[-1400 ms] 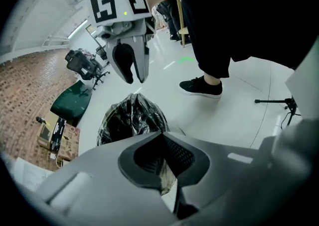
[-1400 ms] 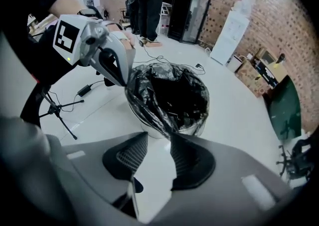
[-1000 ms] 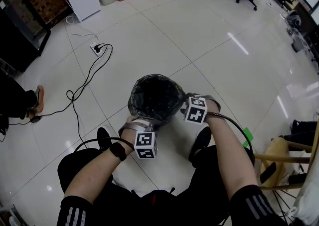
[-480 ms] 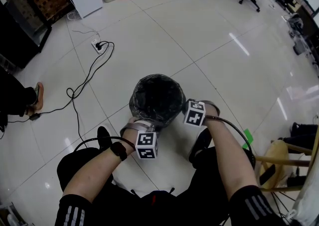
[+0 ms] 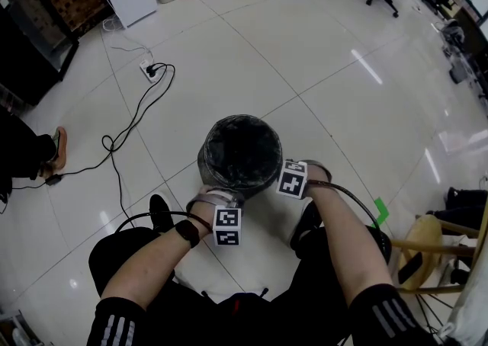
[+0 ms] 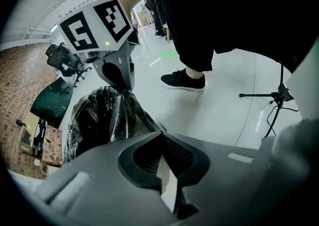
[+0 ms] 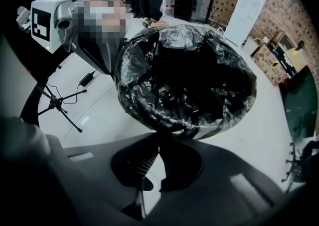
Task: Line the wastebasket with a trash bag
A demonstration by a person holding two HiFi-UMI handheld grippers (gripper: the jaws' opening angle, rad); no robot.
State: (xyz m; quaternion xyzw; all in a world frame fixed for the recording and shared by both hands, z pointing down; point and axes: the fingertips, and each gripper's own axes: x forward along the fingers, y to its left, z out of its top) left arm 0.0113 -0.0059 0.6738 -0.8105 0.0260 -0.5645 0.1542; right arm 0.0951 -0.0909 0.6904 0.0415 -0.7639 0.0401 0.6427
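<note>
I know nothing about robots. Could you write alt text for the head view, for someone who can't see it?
Seen from above, a person's left gripper and right gripper pinch the near edge of a black trash bag lining a round wastebasket. It stands on a white tiled floor, with a black cable trailing at the left.

Open tile floor (image 5: 320,70) beyond and right of the wastebasket (image 5: 239,150): free passage. Trash bag (image 5: 229,178) fills its mouth. A cable (image 5: 130,127) loops left (lying flat). My shoes (image 5: 158,211) crowd the near side. Wooden stool (image 5: 435,241) far right.
</note>
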